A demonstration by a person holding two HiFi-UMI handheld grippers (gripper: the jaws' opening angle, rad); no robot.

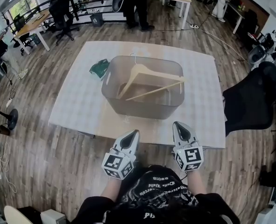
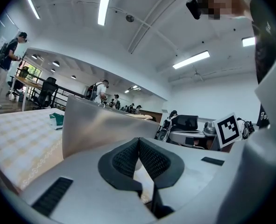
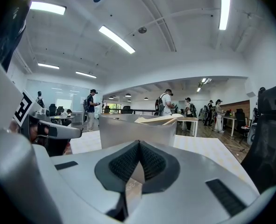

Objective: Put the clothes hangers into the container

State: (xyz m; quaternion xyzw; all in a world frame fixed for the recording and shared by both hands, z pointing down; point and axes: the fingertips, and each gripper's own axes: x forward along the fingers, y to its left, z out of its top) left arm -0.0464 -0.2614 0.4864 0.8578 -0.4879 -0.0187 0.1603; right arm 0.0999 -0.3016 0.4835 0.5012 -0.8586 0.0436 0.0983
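Observation:
A grey plastic container [image 1: 145, 107] stands in the middle of the table. A wooden clothes hanger [image 1: 149, 78] lies tilted inside it, its wire hook at the far rim and one end resting on the right rim. My left gripper [image 1: 134, 133] is held at the table's near edge, shut and empty. My right gripper [image 1: 178, 125] sits beside it at the near edge, shut with nothing between its jaws. The container [image 2: 100, 125] rises close ahead in the left gripper view, and the container [image 3: 138, 129] with the hanger [image 3: 159, 119] sticking out shows in the right gripper view.
A green object [image 1: 99, 68] lies on the table [image 1: 77, 101] left of the container. A black office chair [image 1: 252, 99] stands at the table's right. Desks, chairs and standing people fill the far room. Cables lie on the floor at left.

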